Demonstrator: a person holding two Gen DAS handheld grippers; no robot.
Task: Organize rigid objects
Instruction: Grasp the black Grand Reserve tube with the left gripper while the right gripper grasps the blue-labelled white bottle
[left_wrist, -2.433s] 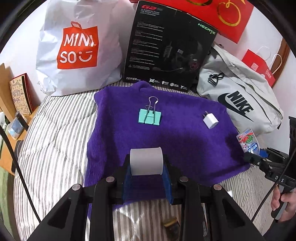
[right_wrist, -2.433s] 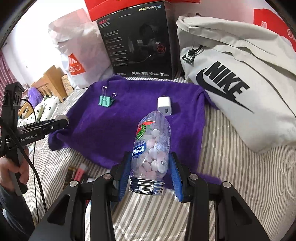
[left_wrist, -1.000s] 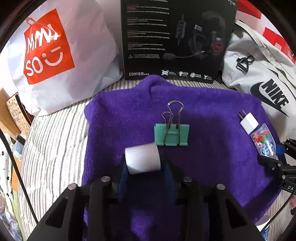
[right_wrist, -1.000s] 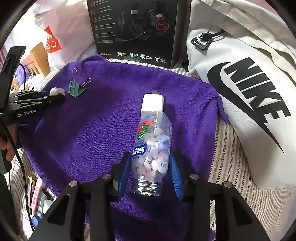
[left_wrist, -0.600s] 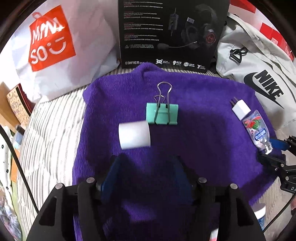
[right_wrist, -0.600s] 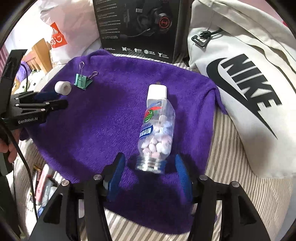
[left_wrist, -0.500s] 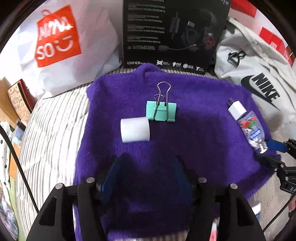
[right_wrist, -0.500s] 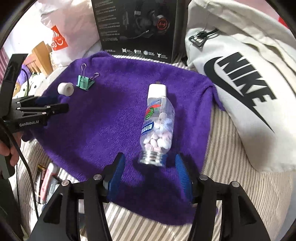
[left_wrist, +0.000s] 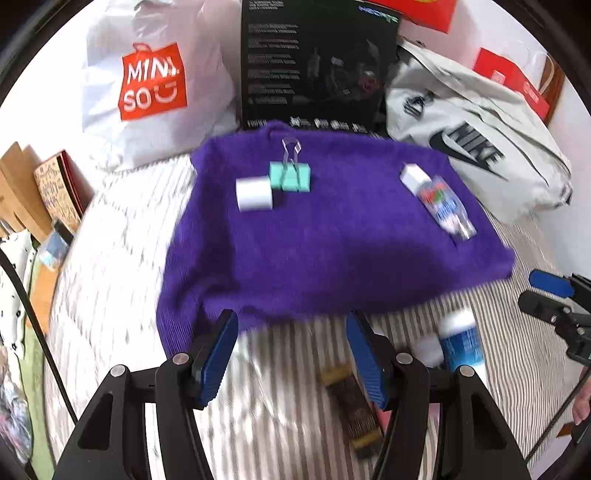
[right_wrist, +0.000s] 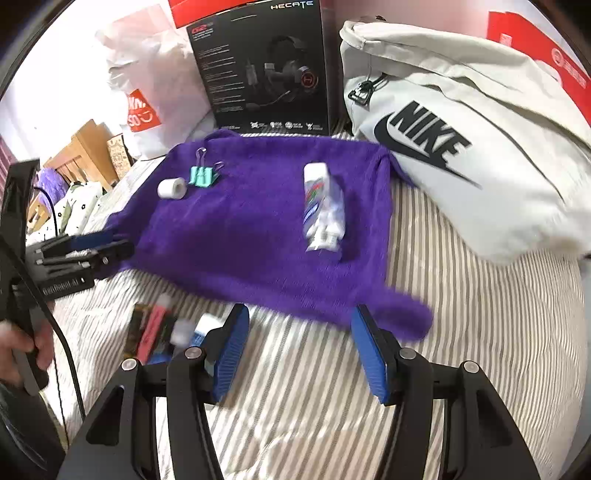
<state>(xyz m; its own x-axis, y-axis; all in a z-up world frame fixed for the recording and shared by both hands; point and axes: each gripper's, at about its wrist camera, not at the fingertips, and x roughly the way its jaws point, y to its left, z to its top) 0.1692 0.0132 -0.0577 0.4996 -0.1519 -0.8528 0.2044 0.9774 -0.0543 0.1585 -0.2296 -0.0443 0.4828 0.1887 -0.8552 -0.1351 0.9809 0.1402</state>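
Both tools stand wide open and hold nothing: the left tool (left_wrist: 291, 347) hangs over the striped bed (left_wrist: 122, 236) just short of the near edge of the purple cloth (left_wrist: 314, 251), and the right tool (right_wrist: 299, 343) likewise sits over the bedding in front of the cloth's near right corner. On the cloth lie four things. The white tape roll (left_wrist: 254, 194) rests on its side at the far left, touching or just beside the teal binder clip (left_wrist: 290, 176). Well apart to the right, the clear candy bottle (left_wrist: 445, 208) lies on its side, its far end against the white charger (left_wrist: 413, 176). On the bare bedding near the left tool lie a blue-labelled bottle (left_wrist: 461, 343) and a dark bar-shaped item (left_wrist: 351, 402), blurred.
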